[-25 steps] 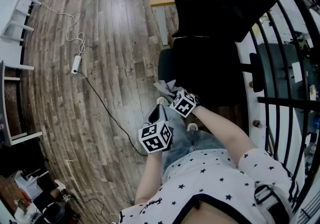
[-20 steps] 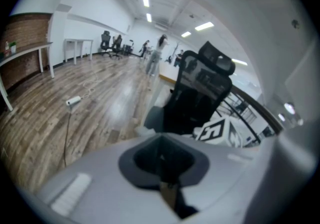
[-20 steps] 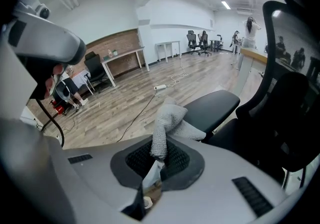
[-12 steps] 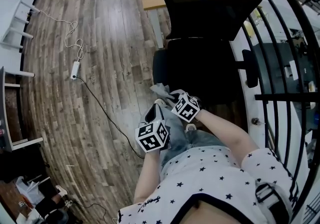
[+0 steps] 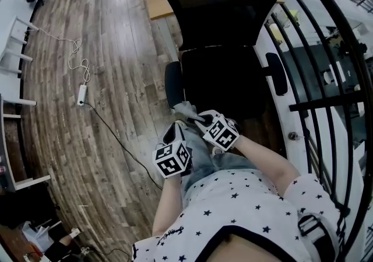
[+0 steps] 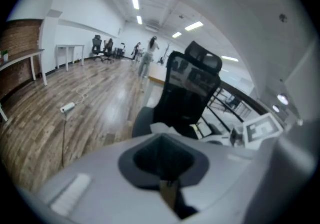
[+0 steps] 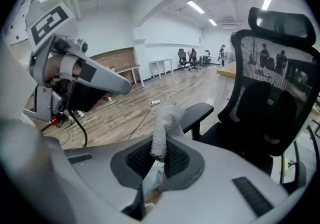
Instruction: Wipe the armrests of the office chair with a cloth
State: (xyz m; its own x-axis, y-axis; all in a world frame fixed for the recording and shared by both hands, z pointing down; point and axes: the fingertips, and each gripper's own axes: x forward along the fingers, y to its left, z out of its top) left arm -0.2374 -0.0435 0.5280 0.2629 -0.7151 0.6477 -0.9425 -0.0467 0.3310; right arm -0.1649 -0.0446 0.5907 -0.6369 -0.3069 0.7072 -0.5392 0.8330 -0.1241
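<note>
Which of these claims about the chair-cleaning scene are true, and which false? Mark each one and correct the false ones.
1. The right tongs grip a grey cloth. True.
2. The left tongs grip a second cloth. False: they are shut with nothing between them.
3. The office chair is white. False: it is black.
4. A power strip lies on the wood floor. True.
5. The cloth lies spread on the seat. False: it is held up near the armrest at the head view's left.
</note>
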